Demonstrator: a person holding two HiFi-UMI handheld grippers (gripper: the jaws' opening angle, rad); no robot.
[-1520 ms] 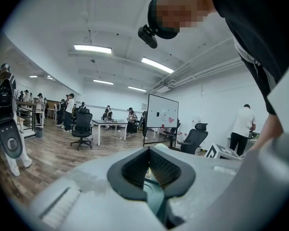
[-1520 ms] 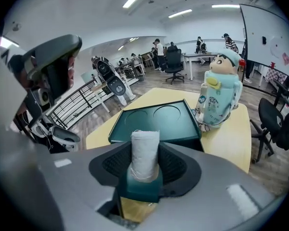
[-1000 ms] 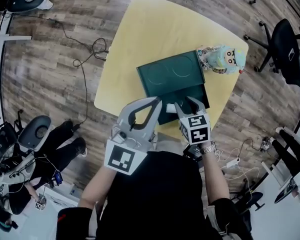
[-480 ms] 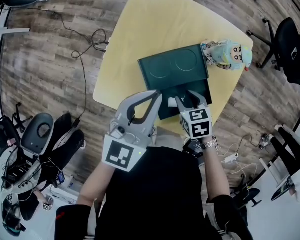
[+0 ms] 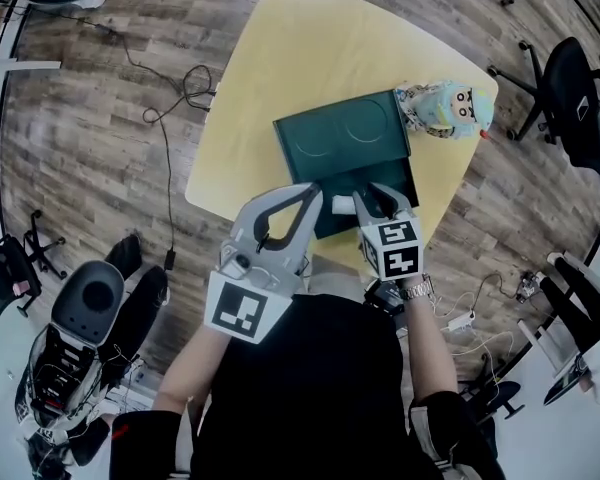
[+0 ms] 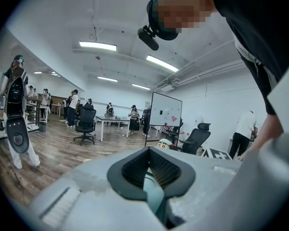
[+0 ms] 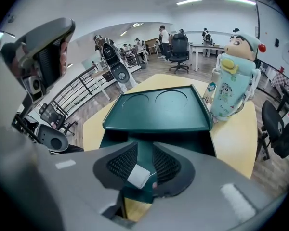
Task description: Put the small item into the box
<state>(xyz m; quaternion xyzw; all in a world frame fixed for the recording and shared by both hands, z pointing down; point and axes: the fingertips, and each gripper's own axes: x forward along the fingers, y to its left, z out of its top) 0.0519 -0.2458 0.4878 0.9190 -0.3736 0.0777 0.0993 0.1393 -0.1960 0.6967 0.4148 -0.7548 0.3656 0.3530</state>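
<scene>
One change: the right hand-held gripper (image 7: pixel 144 153), fully spread a second ago, is closing its jaws with the small white item (image 7: pixel 137 176) between them, against one pad, above the open green box (image 5: pixel 342 136) on the table (image 5: pixel 310 48). Left hand-held gripper (image 5: pixel 313 192) is pressed together, empty. Item not in the box yet — likely securing it before the drop.
</scene>
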